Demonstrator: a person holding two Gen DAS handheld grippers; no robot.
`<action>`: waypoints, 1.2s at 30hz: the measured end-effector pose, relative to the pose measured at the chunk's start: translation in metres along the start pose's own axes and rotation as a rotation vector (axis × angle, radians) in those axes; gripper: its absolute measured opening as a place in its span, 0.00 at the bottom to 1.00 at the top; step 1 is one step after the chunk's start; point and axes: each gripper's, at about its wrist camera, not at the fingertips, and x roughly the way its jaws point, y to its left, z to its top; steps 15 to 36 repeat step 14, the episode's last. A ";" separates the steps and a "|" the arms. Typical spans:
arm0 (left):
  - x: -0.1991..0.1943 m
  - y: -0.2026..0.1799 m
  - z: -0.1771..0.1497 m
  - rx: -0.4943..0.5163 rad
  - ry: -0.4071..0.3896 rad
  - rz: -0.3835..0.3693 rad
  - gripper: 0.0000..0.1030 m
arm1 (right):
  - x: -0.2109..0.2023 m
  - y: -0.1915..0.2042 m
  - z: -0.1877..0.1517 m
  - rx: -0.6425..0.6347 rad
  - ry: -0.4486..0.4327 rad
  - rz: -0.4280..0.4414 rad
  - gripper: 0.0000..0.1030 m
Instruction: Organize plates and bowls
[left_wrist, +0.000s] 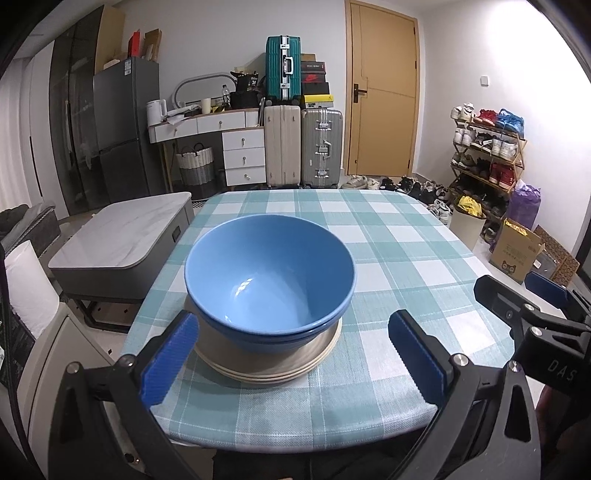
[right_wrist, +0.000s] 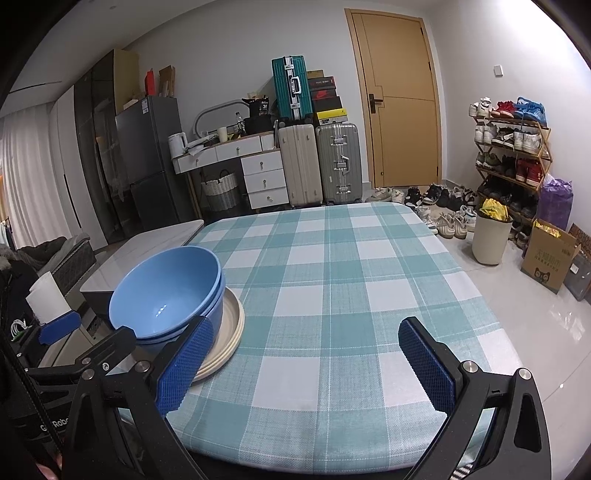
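I count two blue bowls (left_wrist: 269, 273) nested together, sitting on a stack of cream plates (left_wrist: 269, 369), at least two by their rims. I hold two tools, left tool (left_wrist: 291, 354) and right tool (right_wrist: 306, 365).

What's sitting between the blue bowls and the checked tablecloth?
A stack of cream plates lies under the blue bowls, on the tablecloth; both views show it.
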 end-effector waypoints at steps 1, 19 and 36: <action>0.001 0.000 0.000 0.002 0.003 0.002 1.00 | 0.000 0.000 0.000 0.000 0.001 0.000 0.99; 0.004 -0.001 -0.001 0.004 0.013 -0.009 1.00 | 0.002 -0.004 -0.006 0.005 0.010 0.002 0.99; 0.004 -0.001 -0.001 0.004 0.013 -0.009 1.00 | 0.002 -0.004 -0.006 0.005 0.010 0.002 0.99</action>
